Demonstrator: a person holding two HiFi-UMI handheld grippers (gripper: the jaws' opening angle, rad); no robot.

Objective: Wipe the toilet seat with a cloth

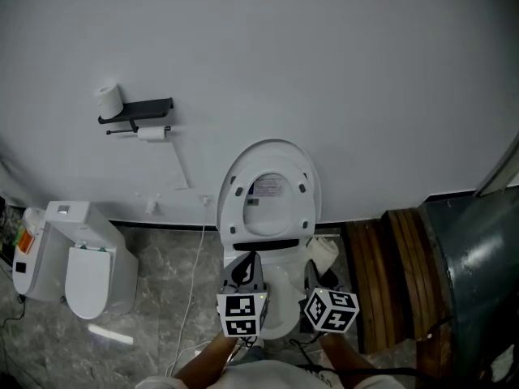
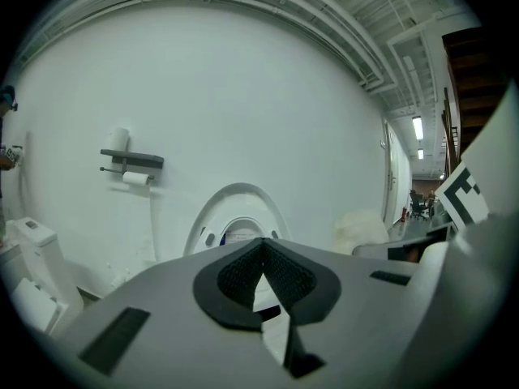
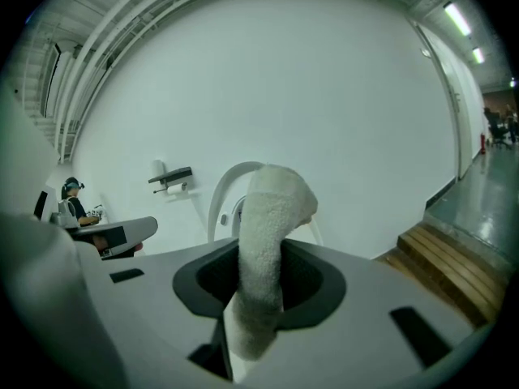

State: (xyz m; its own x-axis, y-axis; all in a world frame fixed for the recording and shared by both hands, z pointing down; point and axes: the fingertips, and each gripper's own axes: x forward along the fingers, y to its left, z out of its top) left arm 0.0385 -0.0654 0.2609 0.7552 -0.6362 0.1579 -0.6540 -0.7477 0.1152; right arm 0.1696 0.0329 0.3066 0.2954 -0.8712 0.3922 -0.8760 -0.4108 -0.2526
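Evidently the wiping has not begun: both grippers hang low in front of the white ceramic toilet (image 1: 284, 290), not yet touching it. The right gripper (image 3: 263, 294) is clamped on a cream terry cloth (image 3: 272, 217), whose free end stands up past the jaws. The left gripper (image 2: 261, 278) has its jaws together with nothing between them. The toilet's oval lid (image 1: 268, 186) is tipped up against the white wall; whether the seat ring is up with it I cannot tell. Next, I reckon, the right gripper must go forward and down until the cloth presses on the seat, then sweep round it.
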